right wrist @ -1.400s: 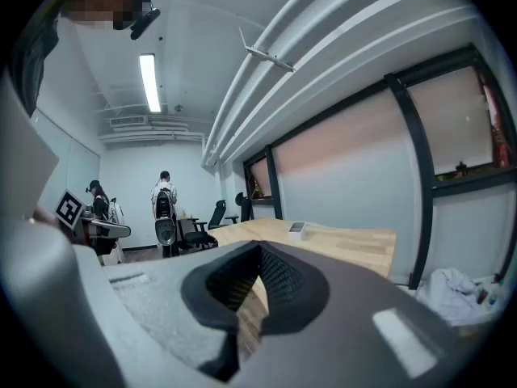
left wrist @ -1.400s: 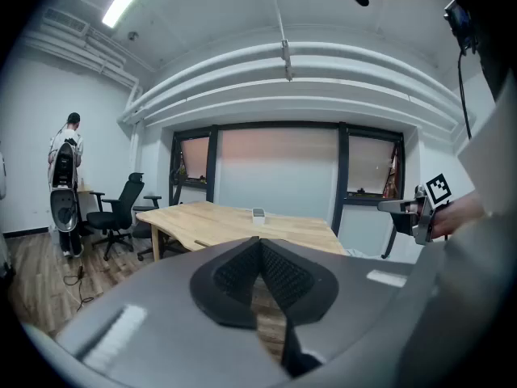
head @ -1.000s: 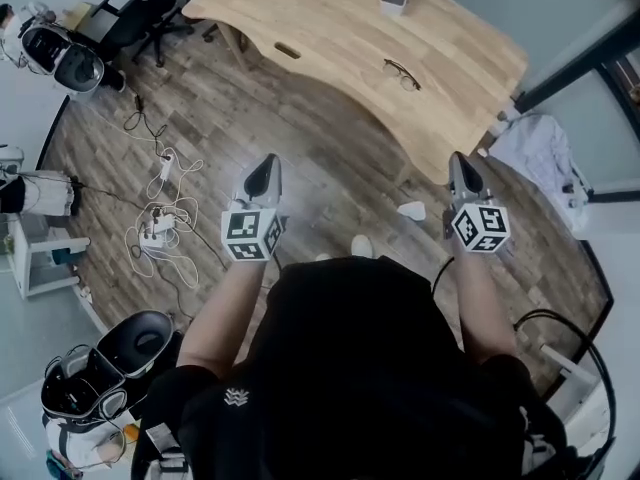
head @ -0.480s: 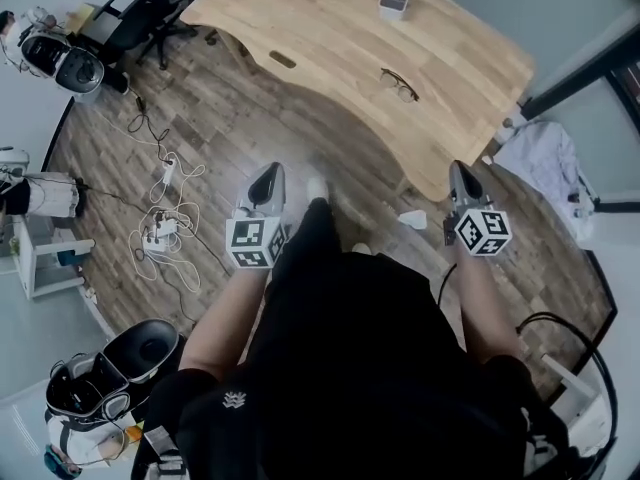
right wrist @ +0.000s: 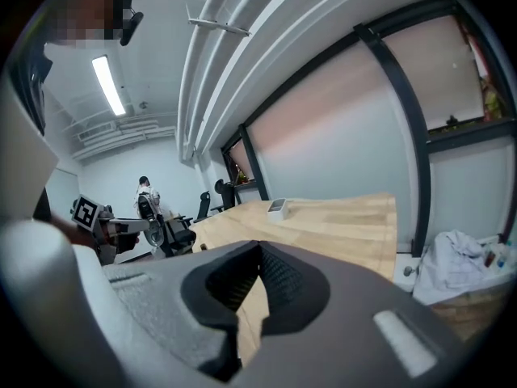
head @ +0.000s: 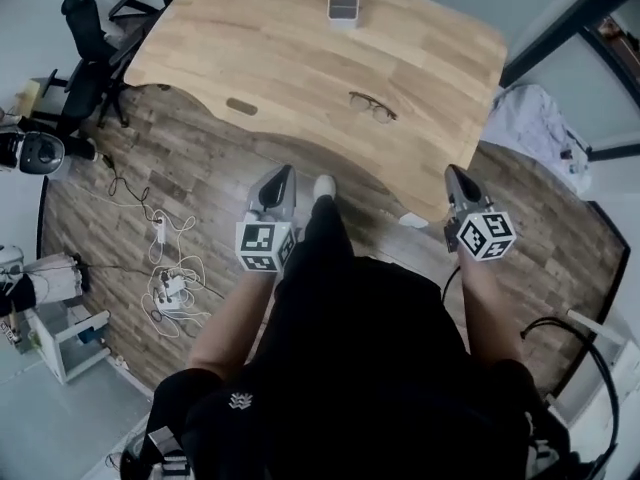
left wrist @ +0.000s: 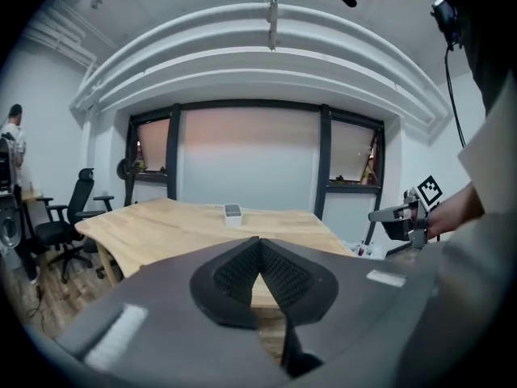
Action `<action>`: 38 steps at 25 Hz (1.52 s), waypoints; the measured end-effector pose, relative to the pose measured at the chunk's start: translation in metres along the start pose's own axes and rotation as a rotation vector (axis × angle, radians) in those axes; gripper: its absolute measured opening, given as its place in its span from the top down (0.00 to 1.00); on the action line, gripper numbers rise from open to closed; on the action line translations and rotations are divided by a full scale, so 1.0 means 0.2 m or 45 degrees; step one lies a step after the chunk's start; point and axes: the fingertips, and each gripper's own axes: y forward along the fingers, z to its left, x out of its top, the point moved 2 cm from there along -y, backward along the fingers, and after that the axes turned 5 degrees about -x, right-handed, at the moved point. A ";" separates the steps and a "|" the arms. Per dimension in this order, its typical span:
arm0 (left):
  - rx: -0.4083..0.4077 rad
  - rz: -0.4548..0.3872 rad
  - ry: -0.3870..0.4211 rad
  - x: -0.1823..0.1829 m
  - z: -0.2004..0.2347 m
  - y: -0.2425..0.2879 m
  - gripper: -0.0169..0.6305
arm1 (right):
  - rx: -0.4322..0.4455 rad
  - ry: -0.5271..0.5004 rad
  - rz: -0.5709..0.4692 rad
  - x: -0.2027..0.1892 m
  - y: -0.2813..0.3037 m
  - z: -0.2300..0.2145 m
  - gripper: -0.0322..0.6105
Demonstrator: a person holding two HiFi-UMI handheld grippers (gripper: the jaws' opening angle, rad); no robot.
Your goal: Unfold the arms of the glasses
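Observation:
The folded black-framed glasses (head: 372, 106) lie on the wooden table (head: 280, 58), right of its middle and near its front edge. My left gripper (head: 281, 178) is shut and empty, held over the floor just short of the table's front edge. Level with it, my right gripper (head: 454, 176) is shut and empty by the table's right corner. The pads meet at the tips in both the left gripper (left wrist: 259, 242) view and the right gripper (right wrist: 258, 247) view. Neither gripper view shows the glasses.
A small grey-white box (head: 342, 5) stands at the table's far side. Office chairs (head: 88, 34) are off its left end, and cables with a power strip (head: 168, 288) lie on the floor at left. A white bundle of cloth (head: 538, 128) lies right of the table. A person (right wrist: 145, 194) stands far back.
The person has stepped toward the table, which now fills more of the head view. Both grippers have come forward to its front edge and stayed shut.

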 end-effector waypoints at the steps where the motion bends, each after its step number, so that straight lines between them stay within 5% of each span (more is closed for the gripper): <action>1: -0.034 0.003 0.017 0.02 0.05 0.08 0.97 | -0.029 -0.002 -0.006 0.02 0.04 -0.01 0.95; 8: -0.311 0.009 0.124 0.28 0.36 0.57 0.97 | -0.186 0.030 -0.066 0.27 0.45 0.05 0.95; 14: -0.637 -0.019 0.308 0.43 0.33 0.95 0.97 | -0.244 0.000 -0.074 0.47 0.73 0.13 0.95; 20: -0.866 0.022 0.275 0.37 0.28 1.21 0.97 | -0.366 0.017 -0.076 0.56 0.83 0.09 0.95; 32: -1.013 0.254 0.402 0.10 0.21 1.47 0.90 | -0.434 0.123 -0.063 0.43 0.87 -0.04 0.95; 38: -0.924 0.291 0.362 0.00 0.23 1.55 0.89 | -0.313 0.003 0.032 0.31 1.00 -0.07 0.95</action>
